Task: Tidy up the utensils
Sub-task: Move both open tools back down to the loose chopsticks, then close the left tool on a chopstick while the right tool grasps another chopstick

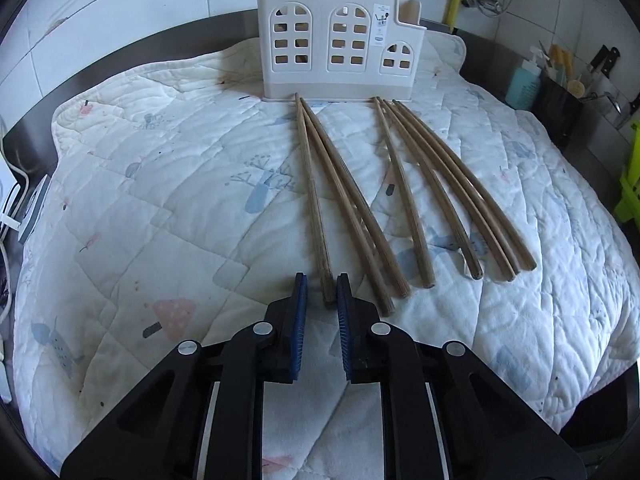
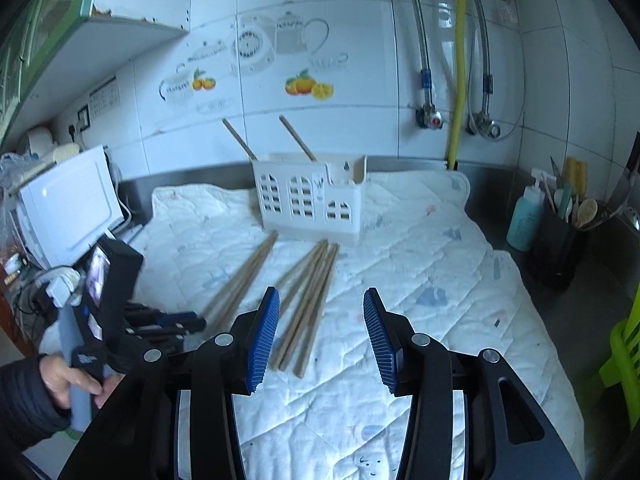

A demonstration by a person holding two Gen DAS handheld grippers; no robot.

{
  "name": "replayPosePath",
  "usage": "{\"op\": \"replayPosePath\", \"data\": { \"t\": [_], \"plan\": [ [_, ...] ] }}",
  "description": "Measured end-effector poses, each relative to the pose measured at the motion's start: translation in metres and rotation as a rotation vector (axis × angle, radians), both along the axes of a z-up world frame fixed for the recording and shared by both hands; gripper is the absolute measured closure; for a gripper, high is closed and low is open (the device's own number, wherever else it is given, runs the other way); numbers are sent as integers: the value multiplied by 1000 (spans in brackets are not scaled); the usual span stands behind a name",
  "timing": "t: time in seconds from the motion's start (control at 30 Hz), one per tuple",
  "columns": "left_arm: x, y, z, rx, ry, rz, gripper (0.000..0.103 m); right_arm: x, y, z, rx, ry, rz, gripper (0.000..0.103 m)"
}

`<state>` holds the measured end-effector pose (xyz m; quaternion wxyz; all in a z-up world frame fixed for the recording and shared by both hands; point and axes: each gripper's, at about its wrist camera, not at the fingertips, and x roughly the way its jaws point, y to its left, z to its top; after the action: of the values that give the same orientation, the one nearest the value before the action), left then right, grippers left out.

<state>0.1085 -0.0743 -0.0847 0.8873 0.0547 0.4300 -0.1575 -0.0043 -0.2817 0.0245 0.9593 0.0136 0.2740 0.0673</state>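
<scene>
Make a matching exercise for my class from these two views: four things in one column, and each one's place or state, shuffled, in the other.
Things:
1. white utensil holder
2. teal bottle
3. left gripper
4. right gripper

Places or states:
A. fingers apart, nothing between them
B. at the quilt's far edge, two chopsticks standing in it
C. fingers around the end of a lying chopstick
D. beside the black utensil pot

Pairs: 1-B, 2-D, 3-C, 4-A

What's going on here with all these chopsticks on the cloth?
A person is sorting chopsticks into the white holder, a gripper in each hand. The left gripper has nearly closed around the near end of the leftmost chopstick. The right gripper hangs open above the cloth. Two chopsticks already stand in the holder.
</scene>
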Motion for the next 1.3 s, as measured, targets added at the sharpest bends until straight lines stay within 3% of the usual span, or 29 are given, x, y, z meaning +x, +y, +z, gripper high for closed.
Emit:
{"op": "replayPosePath", "data": {
  "t": [0.17,0.33,0.6,0.77,1.07,1.3],
  "plan": [
    [0,-7,-1,29,-18,-24,89,18,6,-37,8,93,13,65],
    [3,-3,-1,-6,-7,-16,89,35,13,-74,26,195,25,76],
    [3,-1,1,-12,-4,-28,96,53,20,-107,67,276,19,81],
    [3,1,2,-19,-1,-31,96,56,24,-109,42,268,0,94],
    [3,14,13,-27,-29,-20,97,51,14,-97,50,239,-20,95],
    [2,25,35,-51,-80,-6,97,44,12,-64,20,150,-33,95]
  ]
}}
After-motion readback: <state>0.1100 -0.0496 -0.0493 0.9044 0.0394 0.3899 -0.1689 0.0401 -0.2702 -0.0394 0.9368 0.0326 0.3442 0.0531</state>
